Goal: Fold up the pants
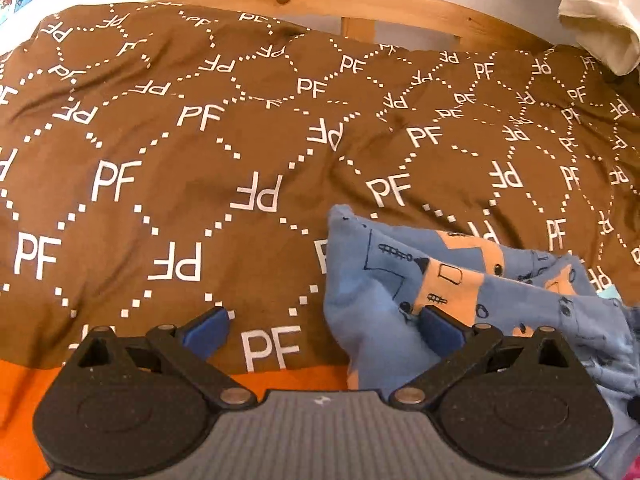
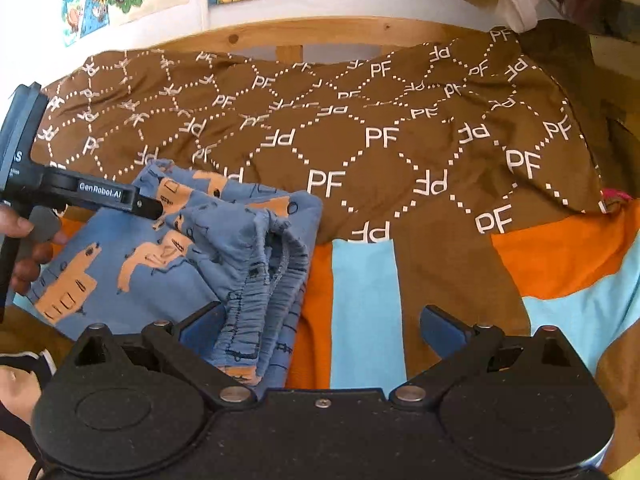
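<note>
1. While both sets of fingers stand spread wide with nothing clamped, the left gripper (image 1: 324,330) hovers at the near edge of the bed; its right-hand pad (image 1: 438,326) is against or just over the cloth, contact not certain.
2. Right gripper (image 2: 322,330): fingers apart, left pad (image 2: 200,330) just beside the gathered waistband (image 2: 256,292), right pad over the striped sheet (image 2: 360,308). Whether the left pad touches cloth cannot be told.
3. Pants (image 2: 132,264): blue knit with orange printed figures, lying bunched and partly doubled on the near left part of the bed, across the edge of the brown coverlet (image 1: 200,160) and the sheet.
4. Handling, as judged: light, soft, limp; will sag and crease when lifted and will not hold a fold unless laid flat. The elastic waistband is the thickest, firmest hold; a doubled hem or leg edge would serve for the other gripper.
5. Left gripper seen from the right wrist view (image 2: 154,208): its tip lies over the upper edge of the pants; a hand (image 2: 28,248) holds its handle.
6. Hidden or unclear: leg ends and full outline of the pants are lost under folds and cut off by the gripper bodies; layer count cannot be made out.
7. Surround: wooden bed frame (image 1: 360,4), pale cloth (image 1: 600,28) at the far right corner.
</note>
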Demonstrator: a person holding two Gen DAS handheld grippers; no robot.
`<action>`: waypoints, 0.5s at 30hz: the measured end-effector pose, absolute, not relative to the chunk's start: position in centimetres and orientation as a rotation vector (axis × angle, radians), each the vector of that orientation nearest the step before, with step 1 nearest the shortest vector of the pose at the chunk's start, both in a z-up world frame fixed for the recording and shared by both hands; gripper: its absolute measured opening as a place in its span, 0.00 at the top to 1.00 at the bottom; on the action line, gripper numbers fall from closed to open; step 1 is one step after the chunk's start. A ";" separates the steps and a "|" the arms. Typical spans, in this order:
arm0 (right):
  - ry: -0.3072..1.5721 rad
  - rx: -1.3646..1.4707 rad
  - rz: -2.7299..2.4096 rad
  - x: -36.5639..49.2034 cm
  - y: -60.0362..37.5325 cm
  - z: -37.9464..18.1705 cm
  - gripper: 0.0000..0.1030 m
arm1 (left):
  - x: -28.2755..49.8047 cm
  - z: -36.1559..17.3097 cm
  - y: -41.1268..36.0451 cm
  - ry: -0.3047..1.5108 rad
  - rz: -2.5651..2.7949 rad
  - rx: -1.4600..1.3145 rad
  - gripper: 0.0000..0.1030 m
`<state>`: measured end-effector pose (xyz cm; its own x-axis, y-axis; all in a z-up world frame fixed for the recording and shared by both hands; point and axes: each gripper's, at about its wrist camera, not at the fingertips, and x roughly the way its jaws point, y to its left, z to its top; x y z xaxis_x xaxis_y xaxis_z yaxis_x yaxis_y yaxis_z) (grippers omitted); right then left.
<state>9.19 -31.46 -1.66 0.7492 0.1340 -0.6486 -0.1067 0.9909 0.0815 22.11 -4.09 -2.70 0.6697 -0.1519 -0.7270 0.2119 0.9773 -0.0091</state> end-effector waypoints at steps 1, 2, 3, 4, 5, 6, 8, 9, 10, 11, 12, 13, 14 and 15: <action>0.699 0.039 0.137 9.2 -31.5 -1.3 0.01 | 21.9 -2.3 -4.0 0.817 -0.206 0.078 0.01; 0.682 0.029 0.142 9.3 -31.5 -0.9 0.01 | 21.5 -1.9 -3.9 0.820 -0.208 0.077 0.01; 0.669 0.017 0.144 9.5 -31.4 -0.6 0.01 | 20.8 -1.4 -3.6 0.819 -0.216 0.072 0.01; 0.654 0.007 0.146 9.8 -31.4 -0.2 0.01 | 20.1 -1.0 -3.3 0.817 -0.232 0.062 0.01; 0.644 0.004 0.147 10.2 -31.4 0.1 0.01 | 19.8 -0.6 -3.2 0.818 -0.251 0.051 0.00; 0.635 0.004 0.146 10.7 -31.4 0.3 0.01 | 19.0 -0.4 -3.0 0.826 -0.274 0.044 0.00; 0.627 0.013 0.138 11.8 -31.5 0.5 0.01 | 17.7 -0.3 -2.8 0.850 -0.309 0.044 0.00; 0.629 0.018 0.134 12.4 -31.5 0.5 0.01 | 17.0 -0.6 -2.8 0.864 -0.317 0.053 0.00; 0.638 0.018 0.126 13.0 -31.4 0.2 0.01 | 16.5 -0.9 -2.9 0.880 -0.319 0.066 0.00; 0.657 0.009 0.111 13.6 -31.4 -0.2 0.01 | 15.9 -1.4 -3.0 0.898 -0.319 0.085 0.00; 0.687 -0.010 0.088 14.1 -31.3 -0.8 0.01 | 15.5 -2.0 -3.0 0.913 -0.314 0.101 0.00; 0.709 -0.022 0.074 14.4 -31.2 -1.4 0.01 | 15.2 -2.4 -3.0 0.920 -0.307 0.103 0.00; 0.718 -0.013 0.068 14.4 -31.4 -1.8 0.01 | 14.7 -2.6 -2.8 0.913 -0.302 0.091 0.00; 0.716 0.010 0.067 14.2 -31.7 -1.9 0.01 | 14.3 -2.5 -2.6 0.908 -0.299 0.082 0.00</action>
